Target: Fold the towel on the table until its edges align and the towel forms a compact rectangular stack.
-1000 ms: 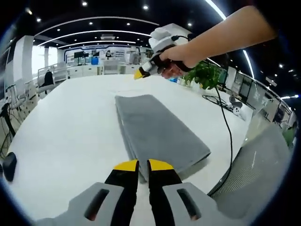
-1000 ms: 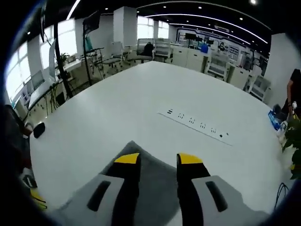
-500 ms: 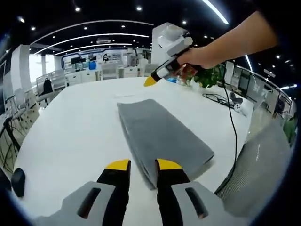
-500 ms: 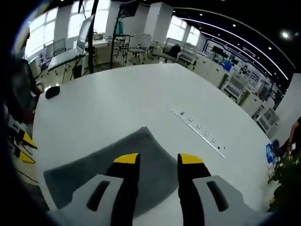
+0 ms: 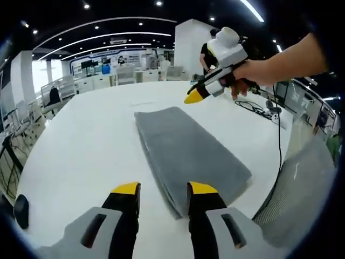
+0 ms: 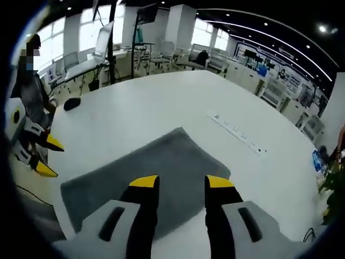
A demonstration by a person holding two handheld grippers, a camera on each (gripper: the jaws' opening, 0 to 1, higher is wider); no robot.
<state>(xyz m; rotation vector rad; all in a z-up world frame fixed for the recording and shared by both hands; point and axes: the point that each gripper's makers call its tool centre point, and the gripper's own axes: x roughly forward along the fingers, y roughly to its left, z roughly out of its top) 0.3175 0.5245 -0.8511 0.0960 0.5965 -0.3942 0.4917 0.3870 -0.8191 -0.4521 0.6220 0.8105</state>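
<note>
The folded towel (image 5: 186, 148) (soft, limp) is best gripped at a corner; both grippers (image 5: 159, 189) (image 6: 181, 182) are held released.

Bright curved ceiling light strips (image 5: 102, 39) are glowing at twelve o'clock. Tall sunlit windows (image 6: 75, 29) are shining at ten o'clock beyond grey office chairs (image 6: 161, 54). A leafy green potted plant (image 6: 334, 186) is standing at three o'clock.

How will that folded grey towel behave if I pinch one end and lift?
The grey towel lies flat in stacked layers on the white table, so it will probably droop and sag rather than hold shape. Layer edges show along its near side, so a shallow pinch may lift only the top ply. It looks light; pushed, it would likely bunch.
</note>
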